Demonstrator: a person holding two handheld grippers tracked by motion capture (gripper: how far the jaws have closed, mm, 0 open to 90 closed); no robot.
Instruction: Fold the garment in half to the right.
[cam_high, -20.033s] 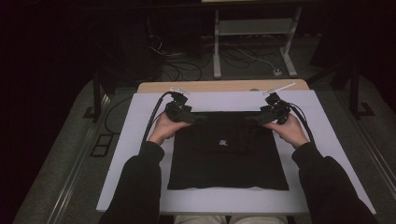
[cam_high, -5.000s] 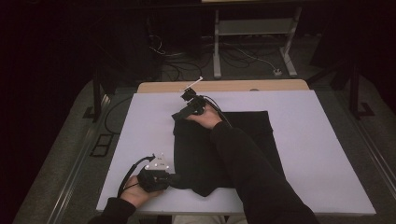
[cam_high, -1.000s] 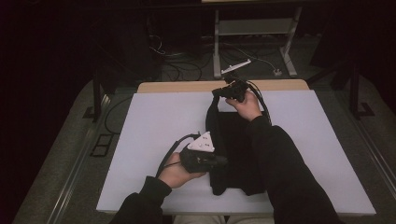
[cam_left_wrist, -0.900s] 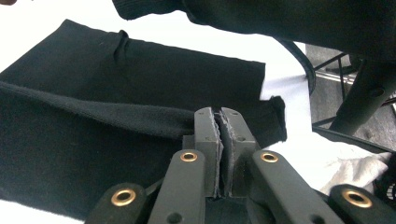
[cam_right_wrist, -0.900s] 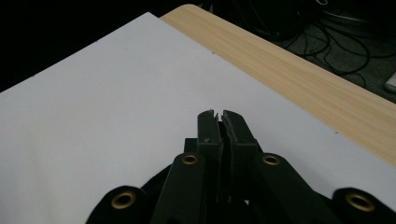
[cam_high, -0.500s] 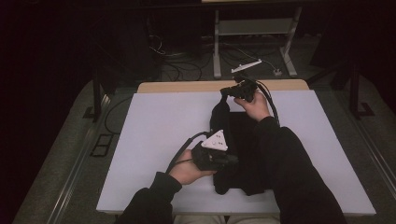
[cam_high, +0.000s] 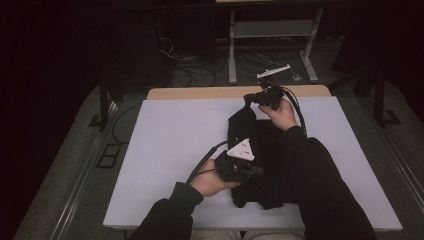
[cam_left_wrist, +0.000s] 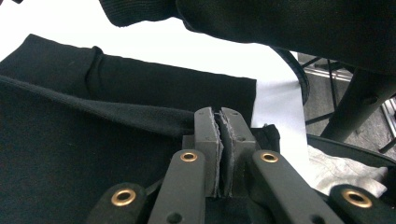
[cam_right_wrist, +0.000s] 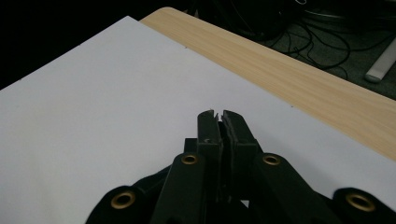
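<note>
White sheeting covers the bench (cam_high: 165, 150) — 1 black garment (cam_high: 260, 150) lies folded on it, right of centre. 2 grippers: left gripper (cam_left_wrist: 219, 140) and right gripper (cam_high: 260, 96), fingers clamped on the garment's edges — the person's sleeve (cam_high: 320, 190) hides its right part.

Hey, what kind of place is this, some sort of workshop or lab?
Probably a lab or recording room, not a home. A white-covered table stands on grey carpet, loose cables run over the floor behind it, and a metal equipment stand sits in the dark background.
</note>
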